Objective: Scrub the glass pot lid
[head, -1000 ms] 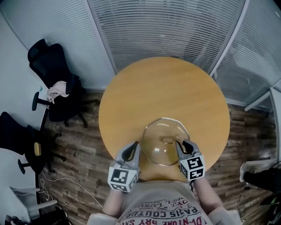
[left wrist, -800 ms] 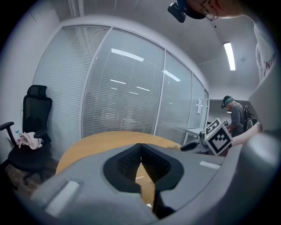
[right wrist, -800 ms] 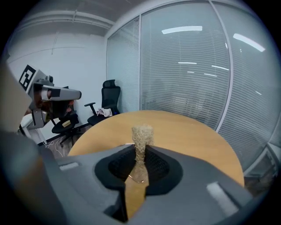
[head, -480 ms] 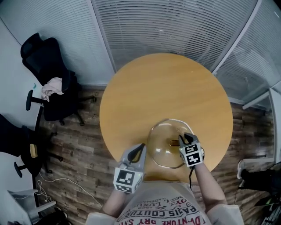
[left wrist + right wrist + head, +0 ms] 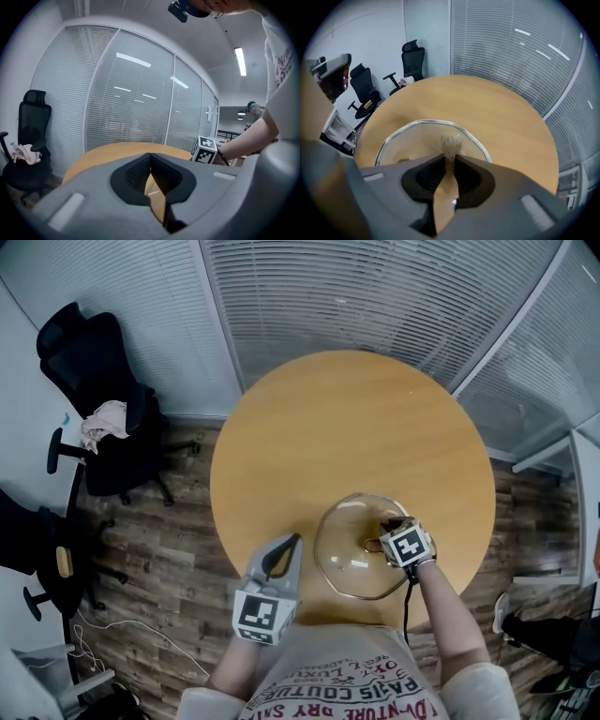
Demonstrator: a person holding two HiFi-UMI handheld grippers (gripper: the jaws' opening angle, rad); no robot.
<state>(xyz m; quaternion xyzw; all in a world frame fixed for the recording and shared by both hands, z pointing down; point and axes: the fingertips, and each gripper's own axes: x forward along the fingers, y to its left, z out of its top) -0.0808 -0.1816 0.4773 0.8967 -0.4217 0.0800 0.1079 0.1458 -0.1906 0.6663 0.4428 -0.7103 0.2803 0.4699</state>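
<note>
Right gripper (image 5: pixel 387 528) hangs over the glass pot lid (image 5: pixel 349 568), jaws clamped on a small brush (image 5: pixel 451 142). The bristle tuft sticks out just past the jaw tips, pointing down at the glass. The lid lies directly under and ahead of this gripper on the round wooden table (image 5: pixel 347 427), near the person's edge. Left gripper (image 5: pixel 285 546) sits just left of the lid, apart from it, jaws closed on nothing.
</note>
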